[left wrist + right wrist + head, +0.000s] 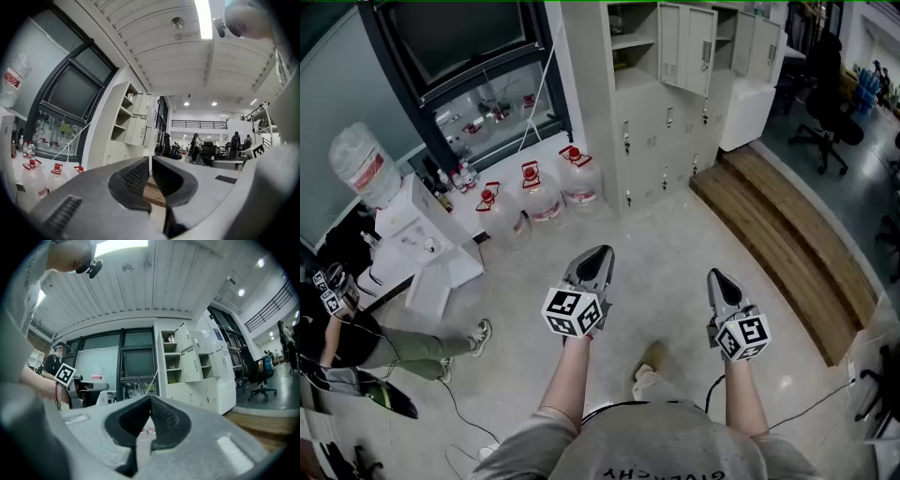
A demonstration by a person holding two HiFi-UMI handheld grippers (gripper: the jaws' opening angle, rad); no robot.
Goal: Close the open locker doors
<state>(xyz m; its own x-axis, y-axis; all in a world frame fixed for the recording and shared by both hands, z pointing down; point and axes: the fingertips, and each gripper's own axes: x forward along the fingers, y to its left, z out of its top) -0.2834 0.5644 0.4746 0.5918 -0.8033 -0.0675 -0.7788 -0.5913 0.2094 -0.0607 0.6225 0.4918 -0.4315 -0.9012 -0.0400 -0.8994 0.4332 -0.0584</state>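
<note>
A beige locker bank (661, 122) stands across the floor ahead, also showing in the left gripper view (123, 136) and the right gripper view (206, 390). In its upper rows several doors hang open (686, 36) (187, 352) (140, 117), showing bare shelves. The lower doors look closed. My left gripper (602, 251) (150, 161) is held level over the floor, well short of the lockers, its tips all but touching and nothing between them. Beside it my right gripper (713, 274) (150, 399) is shut and empty.
Three water jugs (539, 192) stand left of the lockers, next to a dispenser (370, 178). A low wooden platform (787, 234) runs along the right. An office chair (825, 94) is behind it. A person (356, 337) sits at the left, with cables on the floor.
</note>
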